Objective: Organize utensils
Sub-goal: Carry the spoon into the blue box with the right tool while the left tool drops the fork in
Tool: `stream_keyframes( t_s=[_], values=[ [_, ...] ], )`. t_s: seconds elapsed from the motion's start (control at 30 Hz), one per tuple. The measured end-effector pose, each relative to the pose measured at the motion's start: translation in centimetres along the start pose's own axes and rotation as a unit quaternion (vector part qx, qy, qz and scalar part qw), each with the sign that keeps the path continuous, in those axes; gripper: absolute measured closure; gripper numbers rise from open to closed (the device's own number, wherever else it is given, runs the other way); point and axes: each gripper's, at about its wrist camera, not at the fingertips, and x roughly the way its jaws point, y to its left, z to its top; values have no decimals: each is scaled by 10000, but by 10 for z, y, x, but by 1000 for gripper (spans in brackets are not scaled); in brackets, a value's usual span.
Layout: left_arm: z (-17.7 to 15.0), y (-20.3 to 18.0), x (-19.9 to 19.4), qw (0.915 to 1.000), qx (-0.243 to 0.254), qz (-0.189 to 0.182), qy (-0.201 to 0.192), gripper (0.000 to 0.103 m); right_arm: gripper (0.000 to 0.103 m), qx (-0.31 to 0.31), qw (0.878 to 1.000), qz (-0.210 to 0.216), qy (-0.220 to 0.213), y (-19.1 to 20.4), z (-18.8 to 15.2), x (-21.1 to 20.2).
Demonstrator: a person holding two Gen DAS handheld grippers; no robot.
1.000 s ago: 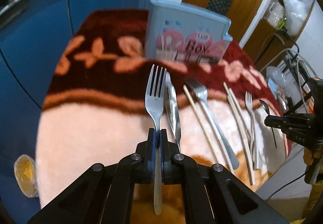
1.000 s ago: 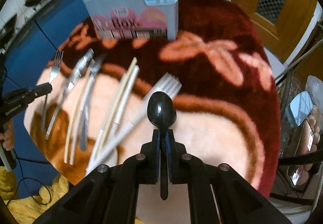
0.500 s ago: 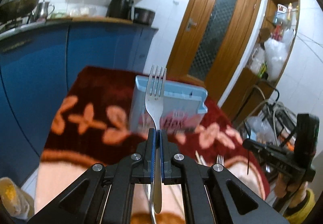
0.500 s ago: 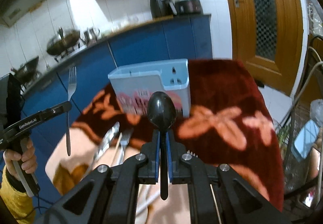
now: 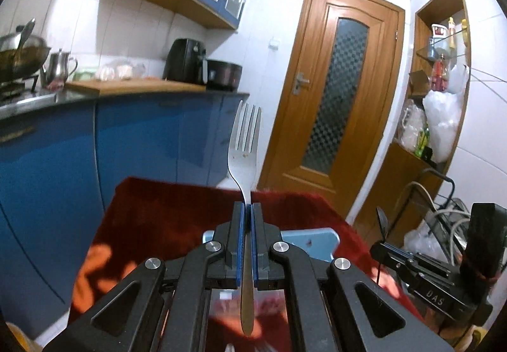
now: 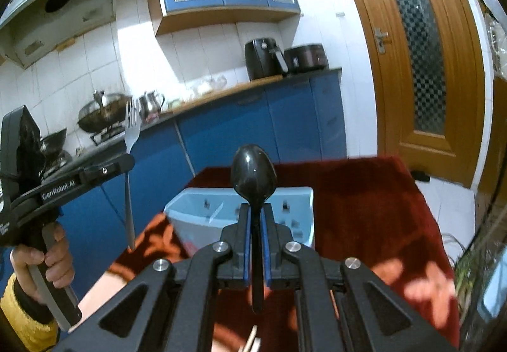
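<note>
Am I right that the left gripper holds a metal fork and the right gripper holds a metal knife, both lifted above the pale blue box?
Not quite. The left gripper does hold a metal fork, but the right gripper holds a black spoon, not a metal knife; the right wrist view shows it. Both are lifted above the pale blue box.

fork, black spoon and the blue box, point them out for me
fork [image 5: 243,158], left wrist view, on the base of its head below the tines
black spoon [image 6: 253,173], right wrist view, on the middle of its bowl
blue box [image 6: 196,209], right wrist view, on its inner wall
</note>
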Motion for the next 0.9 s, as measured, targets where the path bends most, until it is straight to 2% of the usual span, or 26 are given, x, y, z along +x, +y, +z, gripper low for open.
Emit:
stream_keyframes(
  t_s=[0.23, 0.37, 0.8, 0.9],
  values=[
    [2, 2, 34, 9969, 80, 446, -641, 99, 95, -256, 9989, -188, -355, -4, 11, 44],
    [0, 4, 49, 9957, 131, 476, -781, 99, 95, -479, 9975, -318, -419, -4, 6, 66],
    [-43, 14, 80, 9992, 62, 317, -249, 99, 95, -546, 9977, -321, -223, -13, -13, 84],
    [-47, 15, 80, 9995, 49, 266, -173, 99, 90, -494, 9983, -268, -153, -12, -13, 84]
  ],
)
